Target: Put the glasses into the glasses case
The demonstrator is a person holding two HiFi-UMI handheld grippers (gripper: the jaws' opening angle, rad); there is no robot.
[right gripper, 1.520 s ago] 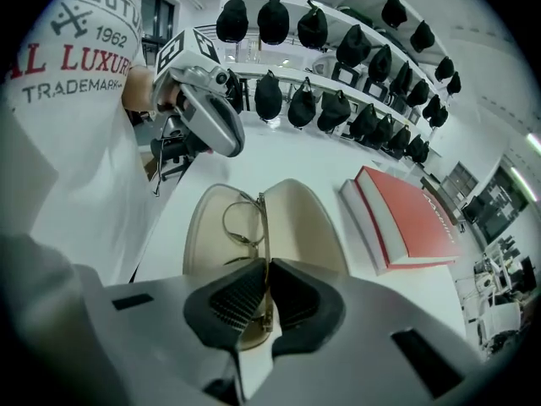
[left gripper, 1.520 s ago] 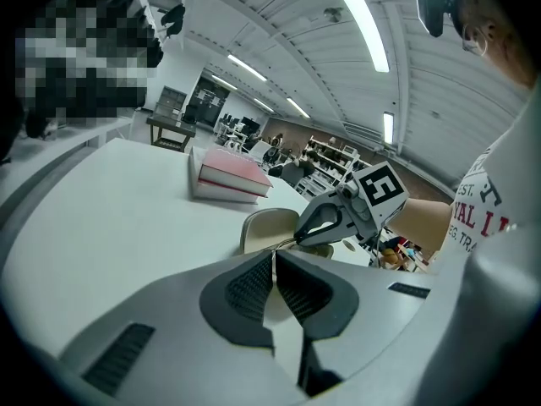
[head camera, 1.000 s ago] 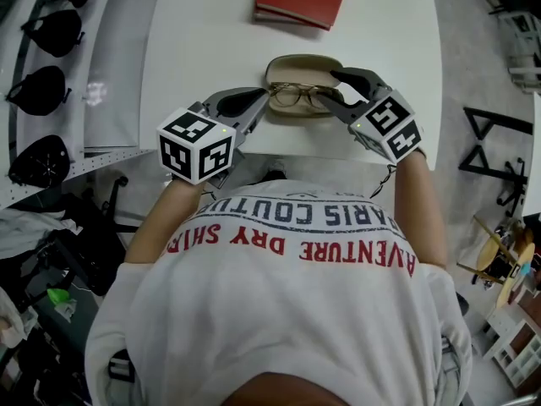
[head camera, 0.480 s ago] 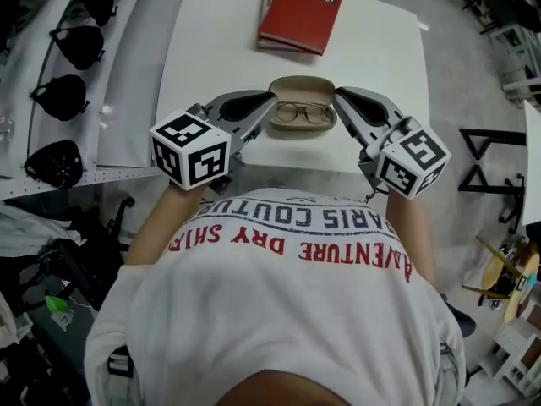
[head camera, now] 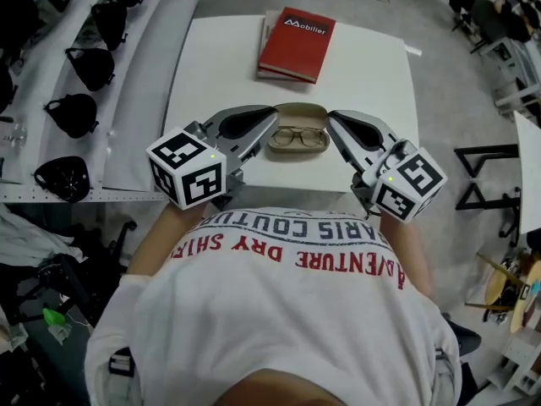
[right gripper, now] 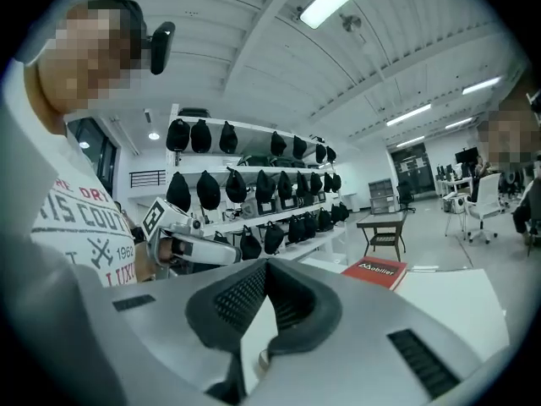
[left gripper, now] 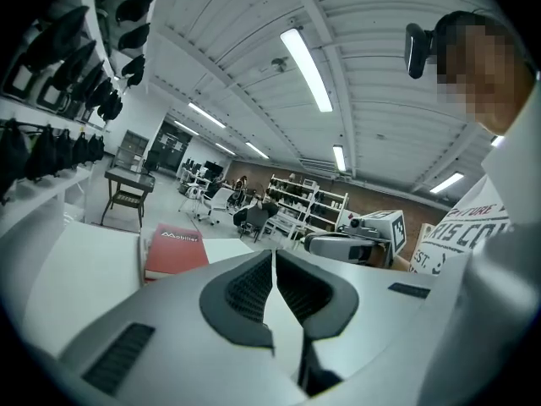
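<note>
Since the earlier frame both grippers have drawn back from the glasses case (head camera: 297,111) and now stand either side of it. The right gripper's jaws, spread a second ago, are now together.

Head view: the case lies open at the near edge of the white tabletop (head camera: 372,83), in the centre of the frame. The glasses (head camera: 298,136) lie inside it, lenses up. The left gripper (head camera: 269,118) has its tip at the case's left end and the right gripper (head camera: 334,121) at its right end. Whether either touches the case cannot be told. A red book (head camera: 296,34) lies at the upper centre, well apart from the case.

Left gripper view: the jaws are pressed together at the tips, with nothing between them. The book (left gripper: 175,248) shows at lower left.

Right gripper view: the jaws are pressed together and empty. The book (right gripper: 376,271) shows at right.
</note>
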